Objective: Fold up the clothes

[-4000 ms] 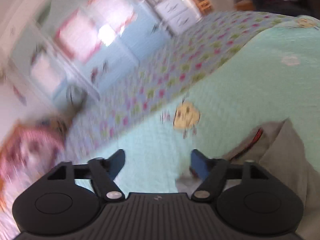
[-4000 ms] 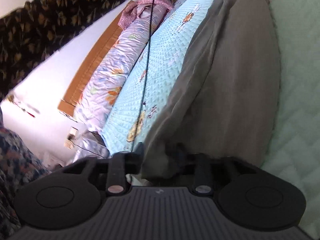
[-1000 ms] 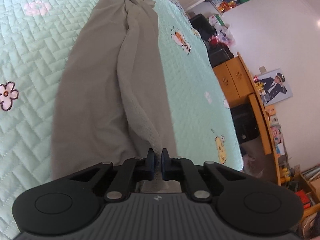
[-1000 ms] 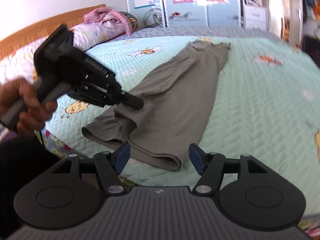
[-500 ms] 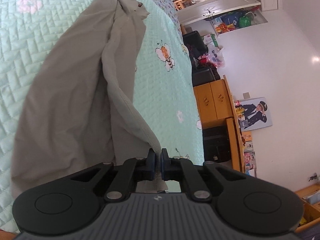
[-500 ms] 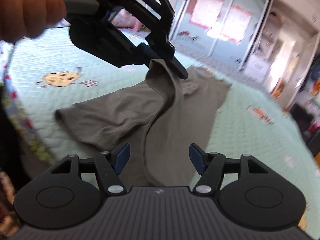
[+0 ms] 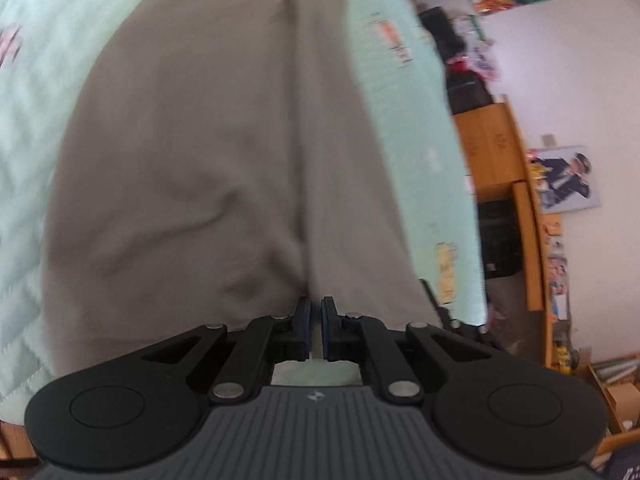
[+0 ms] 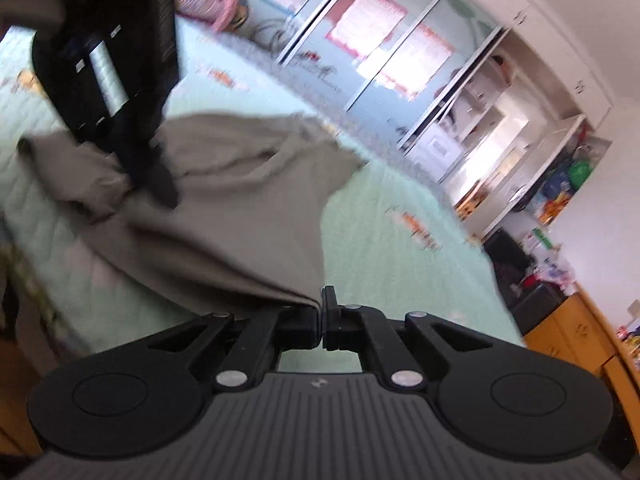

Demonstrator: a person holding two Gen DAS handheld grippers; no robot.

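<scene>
Plain grey-brown garment (image 7: 192,152) on mint quilted bedspread (image 8: 384,248) w/ orange motifs.

The shirt (image 7: 192,152) lies spread on the bed (image 7: 24,80), running away from the near edge. The left tongs (image 7: 314,322) sit at its near hem, the right tongs (image 8: 321,322) at a near corner, to the right of the left. Beyond the bed's right side stands a wooden cabinet (image 7: 492,148); behind its far end, sliding wardrobe doors (image 8: 384,36).

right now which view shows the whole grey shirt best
The right wrist view: the grey shirt lies spread on the green quilt, with its far edge visible and the left gripper pinching a fold. The left wrist view shows only blurred cloth filling the frame.
</scene>
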